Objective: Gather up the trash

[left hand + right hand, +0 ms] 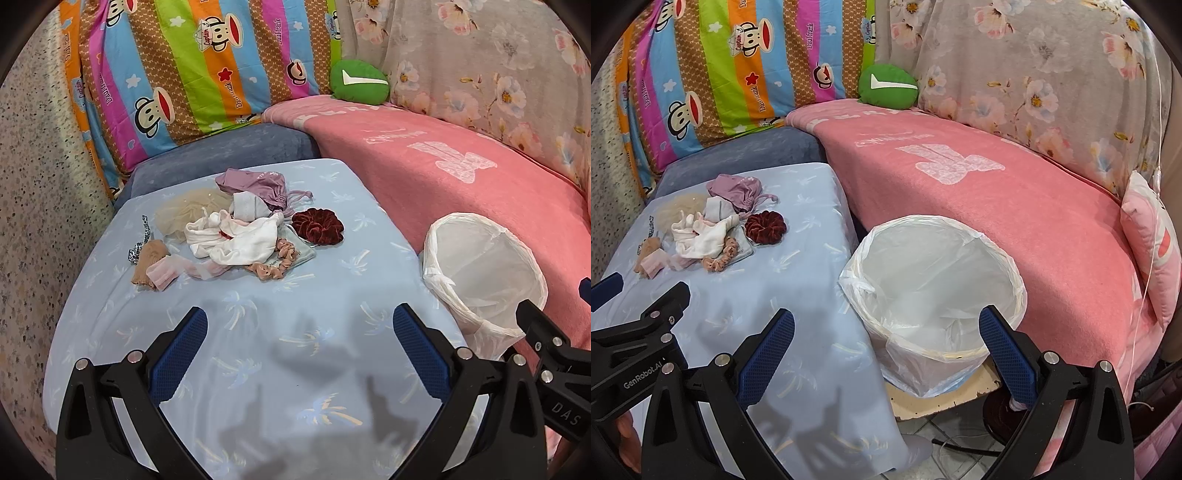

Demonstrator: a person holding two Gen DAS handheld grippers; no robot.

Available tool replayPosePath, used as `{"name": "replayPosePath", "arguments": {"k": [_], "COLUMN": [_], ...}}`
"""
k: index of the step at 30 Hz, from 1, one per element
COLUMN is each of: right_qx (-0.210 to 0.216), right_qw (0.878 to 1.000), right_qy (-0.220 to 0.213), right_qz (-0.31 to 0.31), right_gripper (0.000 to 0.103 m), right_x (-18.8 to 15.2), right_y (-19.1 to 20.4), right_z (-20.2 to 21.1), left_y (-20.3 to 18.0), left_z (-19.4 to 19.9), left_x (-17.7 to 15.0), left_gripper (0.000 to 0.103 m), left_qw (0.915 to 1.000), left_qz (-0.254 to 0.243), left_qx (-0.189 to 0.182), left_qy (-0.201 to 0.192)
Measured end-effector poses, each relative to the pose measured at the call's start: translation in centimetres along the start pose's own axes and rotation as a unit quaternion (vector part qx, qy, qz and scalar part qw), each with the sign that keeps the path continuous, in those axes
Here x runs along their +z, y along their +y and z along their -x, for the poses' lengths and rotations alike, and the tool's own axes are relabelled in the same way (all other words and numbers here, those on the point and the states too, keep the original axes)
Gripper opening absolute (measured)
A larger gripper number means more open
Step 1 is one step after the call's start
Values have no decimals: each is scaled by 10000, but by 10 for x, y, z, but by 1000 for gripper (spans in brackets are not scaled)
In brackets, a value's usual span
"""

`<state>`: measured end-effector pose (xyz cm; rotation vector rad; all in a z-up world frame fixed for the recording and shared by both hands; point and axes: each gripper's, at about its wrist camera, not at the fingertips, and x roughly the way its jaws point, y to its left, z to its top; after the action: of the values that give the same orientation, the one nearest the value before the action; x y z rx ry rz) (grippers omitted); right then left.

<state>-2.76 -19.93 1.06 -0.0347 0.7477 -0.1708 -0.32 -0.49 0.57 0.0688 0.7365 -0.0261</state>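
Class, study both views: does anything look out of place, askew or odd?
Yes. A jumbled heap of cloth scraps and scrunchies lies on the blue-covered table, while the lined bin beside it looks empty. Both grippers, left and right, are open.

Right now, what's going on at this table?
A person holds two grippers over a light blue tablecloth. The left gripper and right gripper are both open and empty. A pile of small items, including a dark red scrunchie and white cloth, lies untouched. The lined trash bin beside the table looks empty.
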Motion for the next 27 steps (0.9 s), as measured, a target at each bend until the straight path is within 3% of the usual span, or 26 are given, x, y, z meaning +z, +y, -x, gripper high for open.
{"name": "replayPosePath", "arguments": {"k": [27], "right_qx": [14], "right_qw": [10000], "right_qy": [-2], "right_qz": [13], "right_gripper": [97], "right_x": [0], "right_y": [1], "right_z": [-1], "left_y": [4], "left_z": [-1], "left_x": [-3], "left_gripper": [96], "left_qw": [10000], "left_qz": [15], "left_qx": [1], "left_qy": [43]}}
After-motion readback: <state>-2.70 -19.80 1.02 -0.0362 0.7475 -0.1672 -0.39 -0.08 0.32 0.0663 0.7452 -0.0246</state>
